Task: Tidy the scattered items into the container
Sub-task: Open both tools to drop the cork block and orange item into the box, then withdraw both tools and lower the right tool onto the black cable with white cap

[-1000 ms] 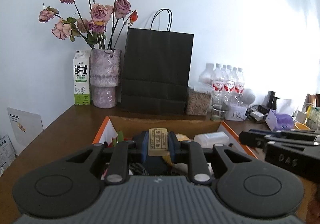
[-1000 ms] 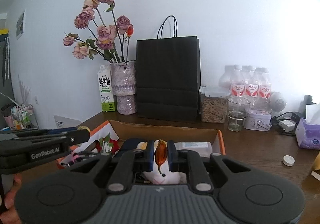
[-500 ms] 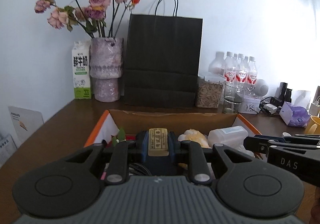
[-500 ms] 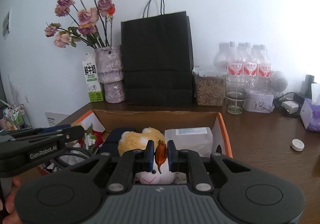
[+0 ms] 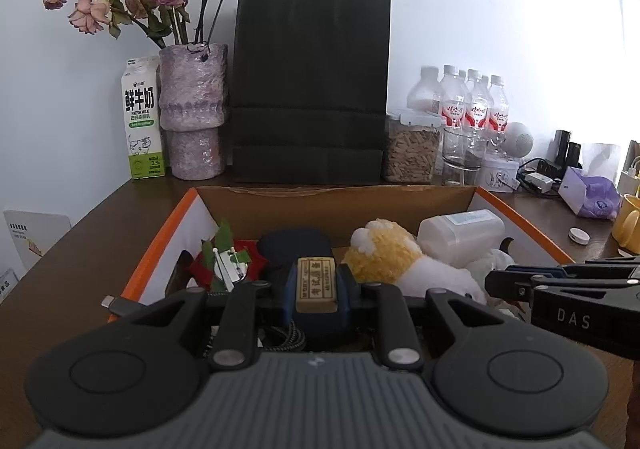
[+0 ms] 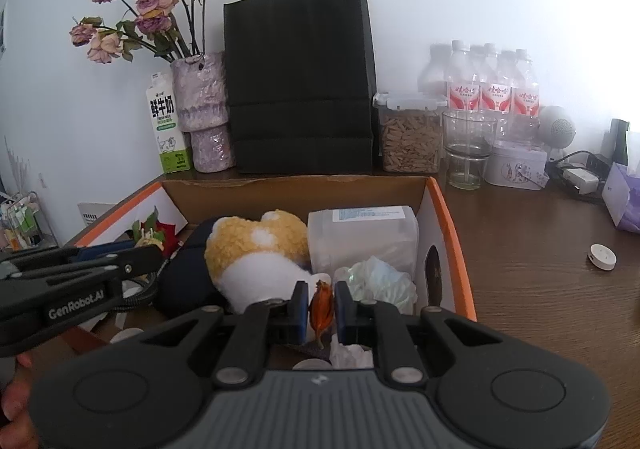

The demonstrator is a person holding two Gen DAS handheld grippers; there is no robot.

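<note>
Both grippers had descended toward the cardboard box (image 6: 448, 217), which rose in both views. The left gripper (image 5: 316, 285) was clamped on a beige eraser (image 5: 315, 279) above the box's near-left interior; the right gripper (image 6: 321, 313) pinched an orange leaf (image 6: 322, 309) upright above its near-right interior, so each release point lay directly below.

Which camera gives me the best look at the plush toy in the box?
Right wrist view: the plush toy lies unobstructed, yellow top and white underside both showing. In the left wrist view, the right gripper and left gripper partly hide it.
</note>
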